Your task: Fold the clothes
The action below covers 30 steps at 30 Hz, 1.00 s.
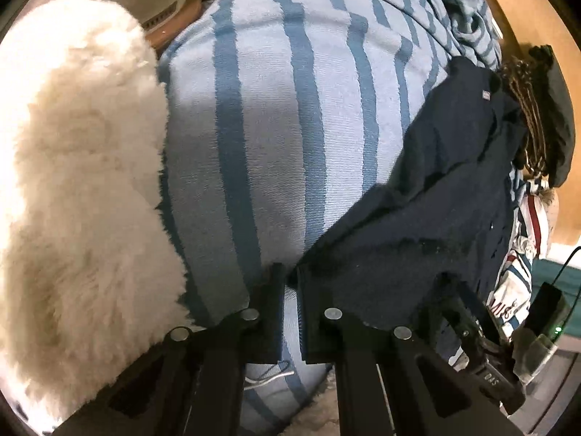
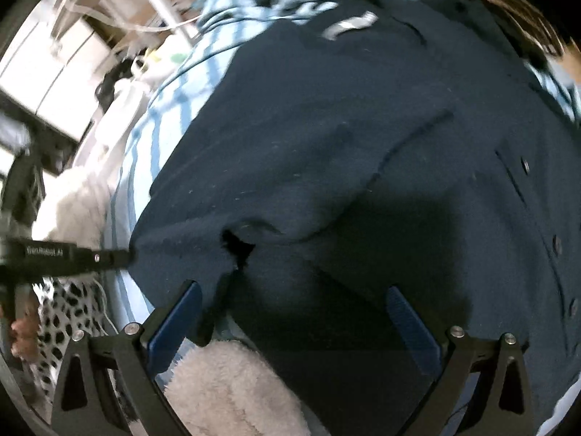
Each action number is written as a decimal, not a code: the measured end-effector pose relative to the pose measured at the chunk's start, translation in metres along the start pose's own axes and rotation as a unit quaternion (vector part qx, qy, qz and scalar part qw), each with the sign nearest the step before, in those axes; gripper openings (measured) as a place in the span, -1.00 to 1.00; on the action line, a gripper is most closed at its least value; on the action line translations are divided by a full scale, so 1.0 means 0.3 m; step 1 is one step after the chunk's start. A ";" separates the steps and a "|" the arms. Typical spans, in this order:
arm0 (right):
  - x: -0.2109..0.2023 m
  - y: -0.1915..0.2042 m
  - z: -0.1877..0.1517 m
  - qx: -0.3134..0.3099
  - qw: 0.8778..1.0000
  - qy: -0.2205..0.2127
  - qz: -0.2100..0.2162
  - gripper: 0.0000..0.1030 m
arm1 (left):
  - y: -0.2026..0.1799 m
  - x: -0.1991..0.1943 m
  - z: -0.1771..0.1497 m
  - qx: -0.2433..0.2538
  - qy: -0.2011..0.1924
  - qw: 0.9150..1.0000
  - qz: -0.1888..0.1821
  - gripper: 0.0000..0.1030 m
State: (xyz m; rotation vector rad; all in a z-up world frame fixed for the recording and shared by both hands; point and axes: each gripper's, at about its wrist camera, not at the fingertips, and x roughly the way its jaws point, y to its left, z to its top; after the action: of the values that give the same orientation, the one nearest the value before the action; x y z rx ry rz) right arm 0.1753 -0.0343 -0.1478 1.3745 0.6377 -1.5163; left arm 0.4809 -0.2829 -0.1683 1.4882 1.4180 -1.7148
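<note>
On the blue-striped blanket [image 1: 290, 116], the left hand-held gripper [image 1: 290, 279] pinches the dark navy buttoned shirt's [image 2: 326, 138] near edge, likely for folding, while the right hand-held gripper [image 2: 294, 312] hovers spread.

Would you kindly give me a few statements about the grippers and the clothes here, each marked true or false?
1. The left gripper is shut on the edge of the navy garment. True.
2. The right gripper is clamped shut. False: its jaws stand wide open over the navy garment, gripping nothing.
3. The navy garment lies on a blue striped blanket. True.
4. The fluffy white fabric is draped over the navy garment. False: it lies beside the blanket, on the other side from the navy garment.
5. The navy garment has buttons. True.
</note>
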 end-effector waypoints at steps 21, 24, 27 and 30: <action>0.161 -0.048 0.033 0.028 0.990 0.043 -0.134 1.00 | -0.181 -0.060 0.043 0.093 -0.029 0.995 -0.008 -0.83; 0.167 -0.054 0.036 0.041 0.990 0.042 -0.129 1.00 | -0.157 -0.071 0.040 0.078 -0.038 0.996 -0.017 -0.83; 0.177 -0.057 0.038 0.050 0.990 0.044 -0.125 1.00 | -0.125 -0.098 0.037 0.058 -0.062 0.996 -0.039 -0.72; 0.184 -0.060 0.047 0.054 0.990 0.052 -0.120 1.00 | -0.100 -0.115 0.040 0.037 -0.082 0.994 -0.060 0.15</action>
State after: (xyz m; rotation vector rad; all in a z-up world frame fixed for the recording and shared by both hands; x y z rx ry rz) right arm 0.1581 -0.0558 -0.2009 1.5085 0.8199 -1.6986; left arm 0.4608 -0.2921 -0.1265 1.2889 1.3969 -1.9337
